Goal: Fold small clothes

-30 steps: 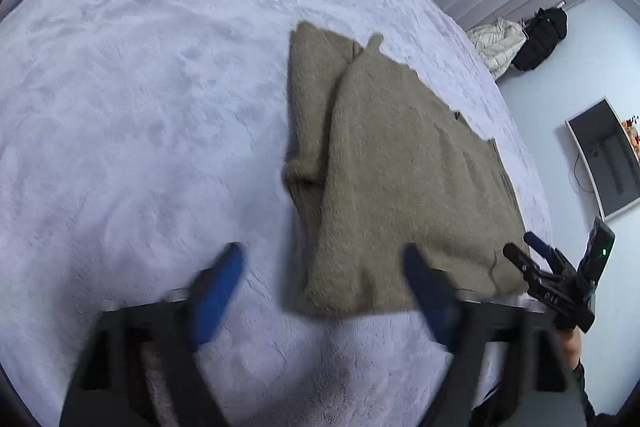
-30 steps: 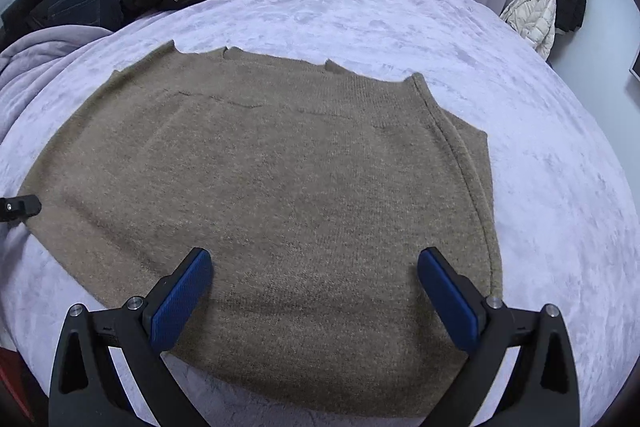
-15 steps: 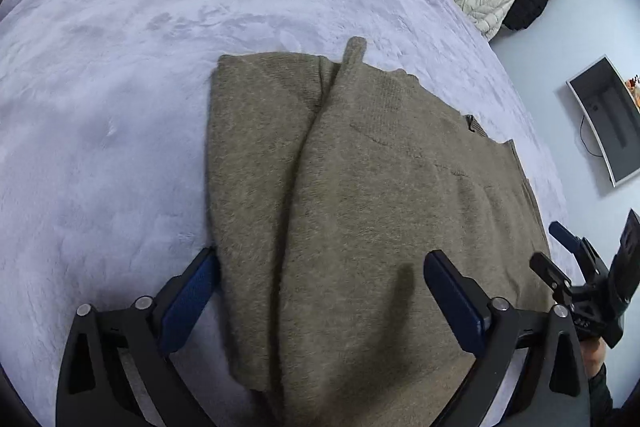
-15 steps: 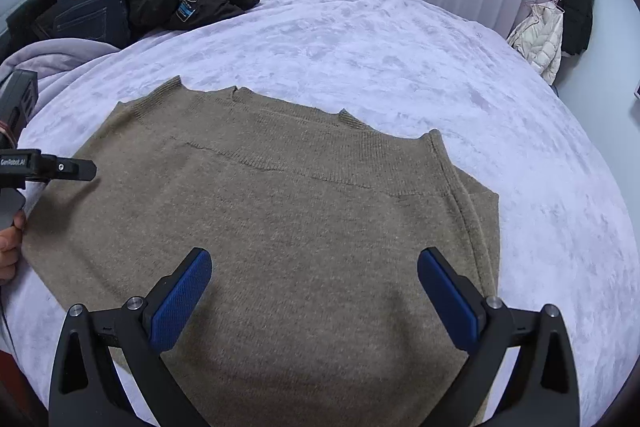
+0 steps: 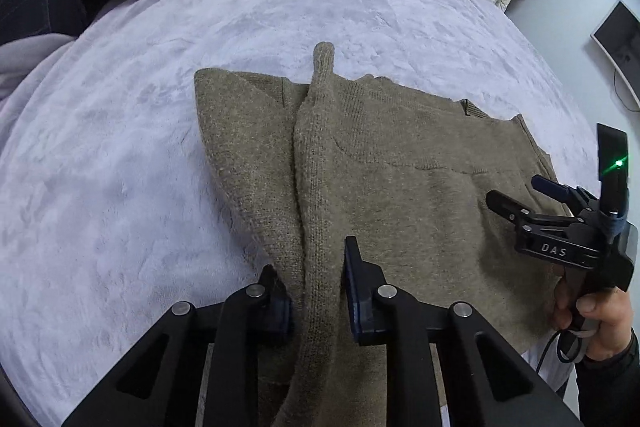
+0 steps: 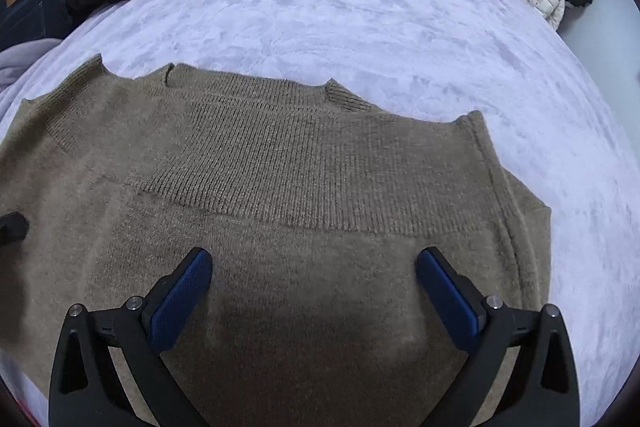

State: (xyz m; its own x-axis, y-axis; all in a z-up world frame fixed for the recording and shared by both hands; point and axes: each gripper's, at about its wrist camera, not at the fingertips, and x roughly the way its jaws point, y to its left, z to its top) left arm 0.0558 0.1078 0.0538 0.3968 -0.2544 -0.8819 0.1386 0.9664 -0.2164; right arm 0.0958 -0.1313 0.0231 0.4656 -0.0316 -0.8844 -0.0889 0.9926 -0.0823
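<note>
The olive-brown knitted sweater [image 5: 400,187] lies flat on the lilac plush bed [image 5: 120,167], the left gripper [image 5: 316,291] closing its fingers on a raised ridge for folding, the right gripper [image 6: 314,295] spread wide above.

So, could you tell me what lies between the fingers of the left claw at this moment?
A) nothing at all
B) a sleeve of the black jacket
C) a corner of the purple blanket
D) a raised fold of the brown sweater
D: in the left wrist view the left claw is closing around a raised ridge of the brown sweater, which runs up between its fingers.
</note>
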